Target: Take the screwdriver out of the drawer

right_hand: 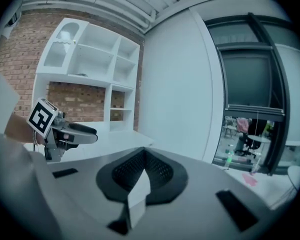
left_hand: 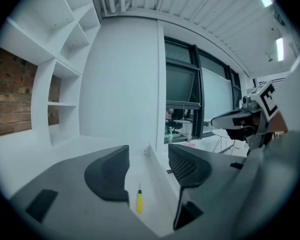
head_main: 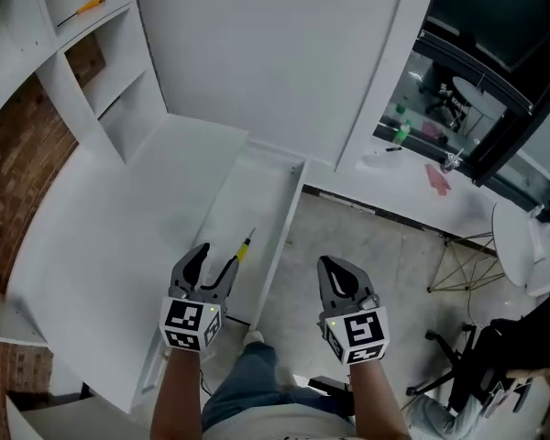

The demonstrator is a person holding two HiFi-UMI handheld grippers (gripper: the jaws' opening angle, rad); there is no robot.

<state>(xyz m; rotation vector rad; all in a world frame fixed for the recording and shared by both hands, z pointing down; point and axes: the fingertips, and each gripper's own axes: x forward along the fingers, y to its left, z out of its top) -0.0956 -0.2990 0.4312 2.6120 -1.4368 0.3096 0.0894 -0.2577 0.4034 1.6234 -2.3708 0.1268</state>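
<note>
A small yellow-handled screwdriver (head_main: 245, 246) lies in the open white drawer (head_main: 284, 236) that sticks out of the desk. My left gripper (head_main: 217, 257) hovers just short of it with its jaws open and nothing between the pads. In the left gripper view the screwdriver (left_hand: 139, 201) lies on the drawer floor below the gap of the left gripper (left_hand: 148, 156). My right gripper (head_main: 335, 262) hangs to the right of the drawer, over the floor, and its jaws are shut and empty (right_hand: 141, 156).
The white desk top (head_main: 101, 246) spreads to the left, with white shelves (head_main: 101, 71) behind it. Another orange-handled screwdriver (head_main: 92, 5) lies on an upper shelf. A person's knee (head_main: 247, 383) is below the drawer. A white chair (head_main: 522, 236) stands at the right.
</note>
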